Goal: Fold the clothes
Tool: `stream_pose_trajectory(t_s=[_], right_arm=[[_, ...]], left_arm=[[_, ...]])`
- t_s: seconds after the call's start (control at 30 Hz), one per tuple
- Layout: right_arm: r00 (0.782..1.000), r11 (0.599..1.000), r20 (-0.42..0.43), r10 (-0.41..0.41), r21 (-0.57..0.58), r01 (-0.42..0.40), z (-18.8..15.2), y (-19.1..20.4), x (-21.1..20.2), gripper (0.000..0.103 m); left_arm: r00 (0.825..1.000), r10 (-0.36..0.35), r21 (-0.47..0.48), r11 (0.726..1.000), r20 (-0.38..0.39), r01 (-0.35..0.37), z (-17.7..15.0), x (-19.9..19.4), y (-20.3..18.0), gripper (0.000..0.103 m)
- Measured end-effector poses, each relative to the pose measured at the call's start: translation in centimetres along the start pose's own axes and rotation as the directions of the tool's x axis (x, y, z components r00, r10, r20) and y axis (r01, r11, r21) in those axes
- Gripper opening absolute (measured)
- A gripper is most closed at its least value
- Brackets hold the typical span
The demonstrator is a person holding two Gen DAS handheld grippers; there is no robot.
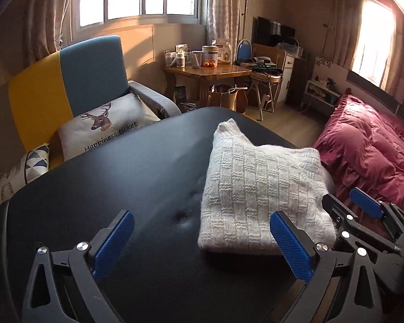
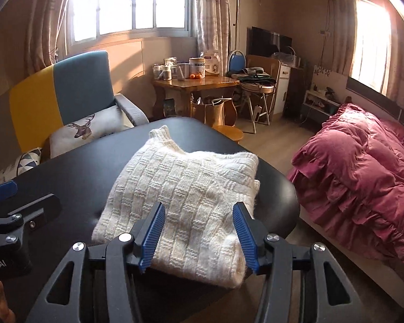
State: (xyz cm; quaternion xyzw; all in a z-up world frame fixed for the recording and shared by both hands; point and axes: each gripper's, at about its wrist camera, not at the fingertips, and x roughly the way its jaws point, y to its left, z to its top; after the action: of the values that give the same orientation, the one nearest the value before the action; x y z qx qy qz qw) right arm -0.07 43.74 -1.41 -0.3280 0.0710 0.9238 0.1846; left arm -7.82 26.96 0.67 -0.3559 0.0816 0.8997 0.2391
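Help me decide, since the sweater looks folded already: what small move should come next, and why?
Probably draw both open tools back. The white sweater lies as a compact fold on the black table; the left hand-held gripper and right hand-held gripper hold nothing.

Folded sweater (image 2: 185,188) on black table (image 2: 75,177)

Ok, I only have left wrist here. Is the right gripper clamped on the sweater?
Observer: No. The right gripper is open, its jaws spread over the near edge of the sweater, with nothing pinched.
Operator: Does the sweater hang off the table's right side?
Observer: No. Bare table shows beyond its right edge, and a lower folded layer pokes out there.
Operator: Anything past the far edge?
Observer: A round wooden stool stands just beyond it.
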Motion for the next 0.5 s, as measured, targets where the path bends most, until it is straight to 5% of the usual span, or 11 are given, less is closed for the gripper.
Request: stream_pose_trajectory(t_s=[0.17, 0.5], right_arm=[[0.999, 0.999, -0.029, 0.031, -0.01, -0.031, -0.7, 0.6, 0.2, 0.053], [0.998, 0.999, -0.047, 0.04, 0.0, -0.04, -1.0, 0.1, 0.3, 0.053]], left_arm=[[0.998, -0.011, -0.025, 1.0, 0.06, 0.013, 0.3, -2.4, 0.1, 0.101], [0.997, -0.073, -0.011, 0.997, 0.021, 0.073, 0.8, -2.7, -1.0, 0.102]])
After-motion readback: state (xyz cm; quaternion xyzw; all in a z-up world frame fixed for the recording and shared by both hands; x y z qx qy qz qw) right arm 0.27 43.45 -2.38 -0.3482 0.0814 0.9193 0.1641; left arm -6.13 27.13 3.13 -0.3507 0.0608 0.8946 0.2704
